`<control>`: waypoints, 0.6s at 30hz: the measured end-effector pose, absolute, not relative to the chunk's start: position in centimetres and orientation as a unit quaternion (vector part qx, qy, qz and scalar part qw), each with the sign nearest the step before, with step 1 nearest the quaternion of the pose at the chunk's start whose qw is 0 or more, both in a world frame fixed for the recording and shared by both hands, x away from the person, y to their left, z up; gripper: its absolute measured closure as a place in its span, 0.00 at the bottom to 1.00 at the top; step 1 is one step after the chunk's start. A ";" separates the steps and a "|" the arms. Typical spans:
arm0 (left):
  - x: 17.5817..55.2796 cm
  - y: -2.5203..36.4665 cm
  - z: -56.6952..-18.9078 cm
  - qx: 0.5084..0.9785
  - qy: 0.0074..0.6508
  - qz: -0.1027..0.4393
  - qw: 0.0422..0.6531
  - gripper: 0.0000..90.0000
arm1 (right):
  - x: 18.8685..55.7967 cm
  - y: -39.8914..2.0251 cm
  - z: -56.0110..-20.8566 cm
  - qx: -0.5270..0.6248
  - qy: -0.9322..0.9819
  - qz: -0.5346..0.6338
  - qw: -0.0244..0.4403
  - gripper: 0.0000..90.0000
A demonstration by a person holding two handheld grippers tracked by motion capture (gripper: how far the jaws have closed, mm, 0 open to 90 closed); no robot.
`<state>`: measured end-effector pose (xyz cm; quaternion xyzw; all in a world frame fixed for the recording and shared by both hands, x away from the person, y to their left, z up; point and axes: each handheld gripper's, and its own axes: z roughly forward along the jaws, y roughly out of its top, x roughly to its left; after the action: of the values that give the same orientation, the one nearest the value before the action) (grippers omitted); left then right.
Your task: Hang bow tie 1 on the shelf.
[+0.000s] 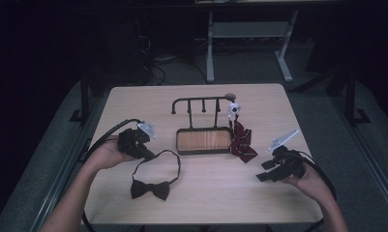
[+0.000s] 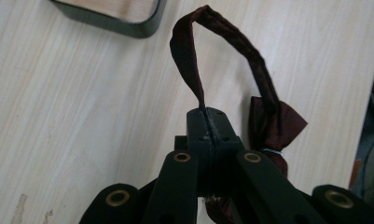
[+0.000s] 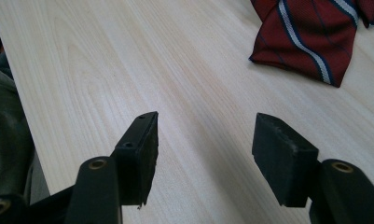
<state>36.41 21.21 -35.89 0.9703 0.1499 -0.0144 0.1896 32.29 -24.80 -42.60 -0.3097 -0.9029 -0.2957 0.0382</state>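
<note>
Left gripper (image 1: pixel 150 155): we see it at the table's 9 o'clock side, jaws clenched on the strap of the bow tie; in the left gripper view (image 2: pixel 207 122) the pads meet with the thin strap pinched between them.
Bow tie (image 1: pixel 150 188): dark, its knot lies on the table toward 6 o'clock, just beside the left gripper; the strap loops up from the knot to the pinched point. In the left gripper view (image 2: pixel 268 123) the fabric reads as dark maroon, the loop arching toward 12 o'clock above the jaws and the knot sitting at 3 o'clock of them.
Right gripper (image 1: pixel 264 170): we find it near the table's 4 o'clock edge, held in the right hand (image 1: pixel 307 181), jaws released and spread wide; in the right gripper view (image 3: pixel 208 149) bare wood lies between the pads.
Striped tie (image 1: pixel 242 142): red with pale stripes, it hangs from the right end of the rack and spills onto the table at 3 o'clock of the tray; in the right gripper view (image 3: pixel 310 37) it lies at 1 o'clock, well apart from the jaws.
Rack (image 1: pixel 201 104): dark metal bar with hooks, standing at the table's middle toward 12 o'clock.
Tray (image 1: pixel 203 152): dark-rimmed wooden base of the rack; we see its corner at 11 o'clock in the left gripper view (image 2: pixel 128 28).
Table (image 1: pixel 133 106): pale wood.
</note>
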 end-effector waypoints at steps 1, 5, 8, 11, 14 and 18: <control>36.4 21.2 -35.7 0.971 0.146 -0.015 0.189 1.00 | 32.3 -24.8 -42.5 -0.310 -0.902 -0.297 0.037 0.45; 36.4 21.1 -35.1 0.970 0.139 -0.016 0.197 1.00 | 32.3 -25.0 -42.4 -0.311 -0.901 -0.299 0.036 0.45; 36.3 21.2 -34.6 0.970 0.135 -0.015 0.201 1.00 | 32.5 -24.9 -42.4 -0.312 -0.901 -0.298 0.036 0.45; 36.1 21.1 -34.2 0.970 0.133 -0.017 0.203 1.00 | 32.6 -24.8 -42.5 -0.311 -0.903 -0.294 0.035 0.45; 36.0 21.0 -33.8 0.970 0.126 -0.017 0.207 1.00 | 32.6 -24.7 -42.5 -0.307 -0.905 -0.293 0.035 0.45; 35.8 20.9 -33.1 0.971 0.122 -0.014 0.206 1.00 | 32.6 -24.7 -42.4 -0.308 -0.904 -0.295 0.036 0.45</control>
<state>35.77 20.88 -33.12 0.9708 0.1216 -0.0141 0.2064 32.62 -24.69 -42.42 -0.3080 -0.9039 -0.2947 0.0364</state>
